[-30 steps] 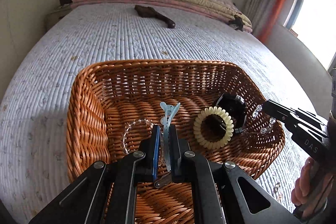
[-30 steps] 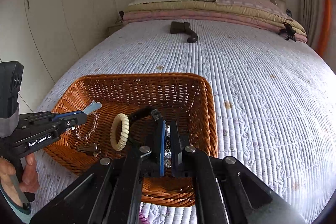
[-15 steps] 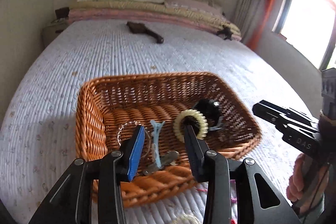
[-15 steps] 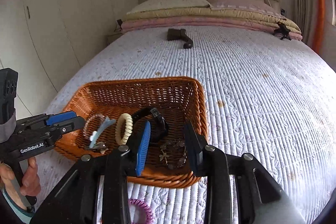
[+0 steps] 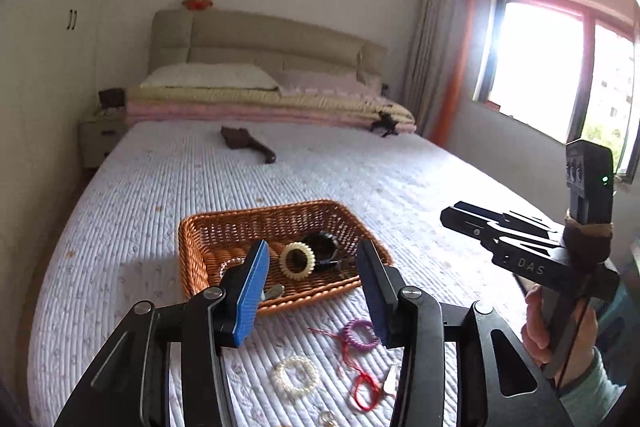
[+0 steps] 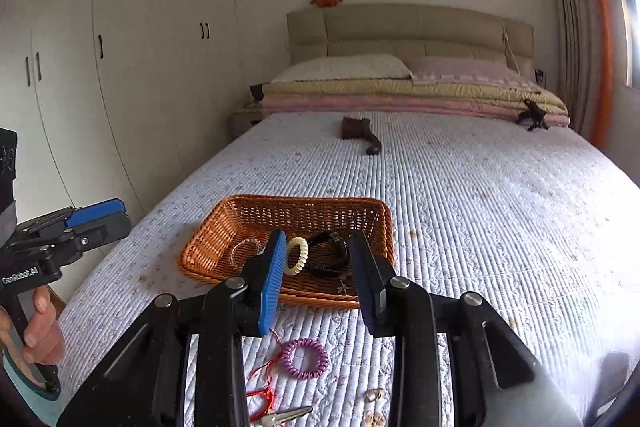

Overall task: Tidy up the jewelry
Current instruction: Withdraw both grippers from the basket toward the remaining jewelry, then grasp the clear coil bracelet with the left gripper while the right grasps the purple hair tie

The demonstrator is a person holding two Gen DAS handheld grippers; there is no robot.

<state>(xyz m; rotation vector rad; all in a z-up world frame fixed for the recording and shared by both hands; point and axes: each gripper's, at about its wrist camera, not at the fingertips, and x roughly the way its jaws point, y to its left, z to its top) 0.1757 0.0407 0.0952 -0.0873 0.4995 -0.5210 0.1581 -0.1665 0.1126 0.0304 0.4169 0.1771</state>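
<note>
Much of the wicker basket (image 5: pixel 200 243) is masked in both wrist views by the fingers held in front of it: in the left view a blue pad (image 5: pixel 251 297) covers the near-left corner, where a clear bead bracelet (image 5: pixel 231 265) and a metal clip (image 5: pixel 274 291) only partly show, too small to make out well. Inside the basket, a cream spiral hair tie (image 5: pixel 297 261) lies touching a black watch (image 5: pixel 322 249) at its 2 o'clock; something small and dark at the basket's near-right edge (image 6: pixel 342 285) cannot be identified. The left gripper (image 5: pixel 314 291) has its jaws spread wide and empty above the bed, and the right gripper (image 6: pixel 318 273) is likewise apart and holding nothing. On the quilted bedspread (image 5: pixel 160 187), at 6 o'clock from the basket, lie the pieces not yet put away: a purple spiral hair tie (image 5: pixel 359 334), a white pearl bracelet (image 5: pixel 297 374), a red cord (image 5: pixel 362 383) tangled beside them, a silver hair clip (image 6: pixel 286 415) cut off by the bottom edge, and small gold bits (image 6: pixel 373 394) too tiny to name. Far off at 12 o'clock a dark brown object (image 5: pixel 246 143) rests on the bedspread near folded blankets (image 5: pixel 260 103) and a pillow (image 5: pixel 208 77). The window (image 5: pixel 556 63) at 2 o'clock is blown out with glare.
</note>
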